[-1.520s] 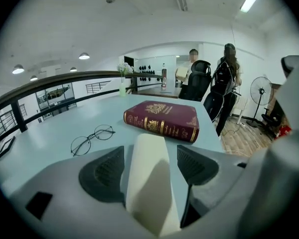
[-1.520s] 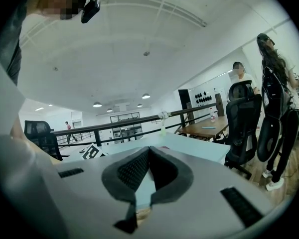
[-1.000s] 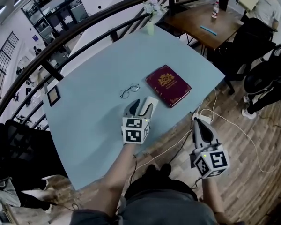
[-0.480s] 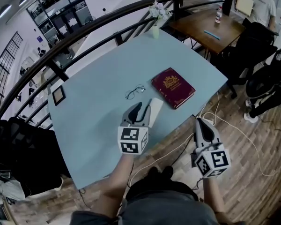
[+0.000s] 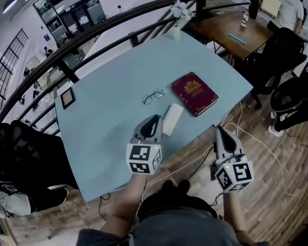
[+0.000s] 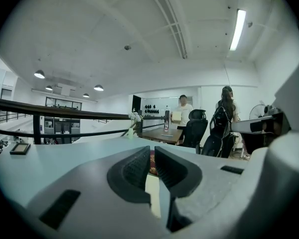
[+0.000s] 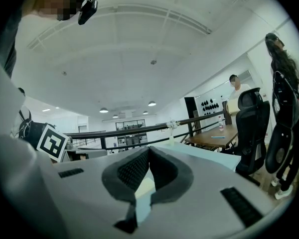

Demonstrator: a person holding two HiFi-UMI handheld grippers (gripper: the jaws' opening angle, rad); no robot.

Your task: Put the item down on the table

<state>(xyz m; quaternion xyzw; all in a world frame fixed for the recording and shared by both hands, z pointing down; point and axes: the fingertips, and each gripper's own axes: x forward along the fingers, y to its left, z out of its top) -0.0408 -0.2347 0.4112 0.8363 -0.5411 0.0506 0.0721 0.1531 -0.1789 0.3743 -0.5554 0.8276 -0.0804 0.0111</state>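
Note:
A white oblong case lies flat on the light blue table, with nothing holding it. My left gripper hovers just to its near left, apart from it. Its jaws are closing to a narrow slit with nothing between them. In the left gripper view that gripper looks over the case, which shows through the slit. My right gripper hangs off the table's near right edge above the wooden floor. Its pads meet with nothing in them, as the right gripper view shows.
A pair of glasses and a maroon book lie beyond the case. A small framed picture sits at far left and a vase of flowers at the far edge by a black railing. Cables cross the floor.
My left gripper drew back towards me off the white case while its jaws narrowed. The case stayed flat on the table. The right gripper barely shifted.

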